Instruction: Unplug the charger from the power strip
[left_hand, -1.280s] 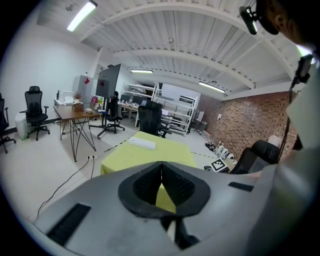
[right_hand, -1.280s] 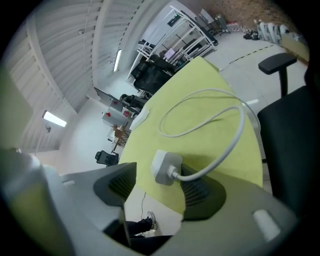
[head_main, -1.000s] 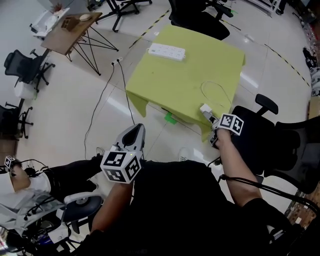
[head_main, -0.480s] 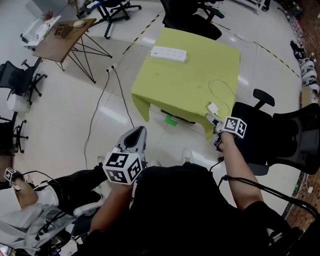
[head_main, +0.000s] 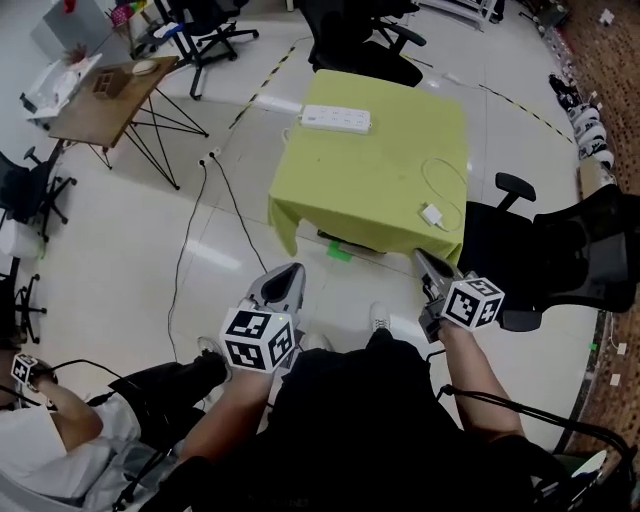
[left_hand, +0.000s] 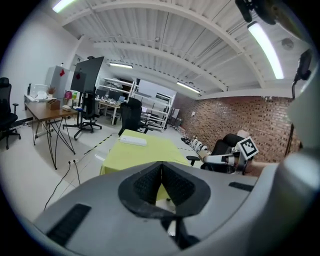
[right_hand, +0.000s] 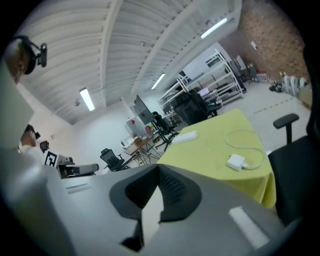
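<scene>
Charger: the small white block charger (head_main: 433, 215) lies flat on the near right part of the table, close to the edge. It is well apart from the power strip and plugged into nothing, so the unplugging looks done.
Charger cable: a thin white cable (head_main: 447, 176) loops loosely on the cloth behind the charger. It lies slack, as a lead does once set down.
Power strip: the long white power strip (head_main: 335, 120) sits at the far edge of the table, and no plug can be seen in its sockets.
Table: a square table under a yellow-green cloth (head_main: 370, 160) carries only these things.
Right gripper: the grey right gripper (head_main: 424, 264) is held off the table's near edge, just short of the charger, its claw pressed together on nothing. Likely it has no more work here.
Left gripper: the grey left gripper (head_main: 290, 275) hovers over the floor before the person's body, pads together and empty. It points toward the table but is well apart from it, a resting pose by my judgement.
Surroundings: a black office chair (head_main: 520, 250) stands just right of the table. A dark cord (head_main: 190, 240) trails across the pale floor on the left.
</scene>
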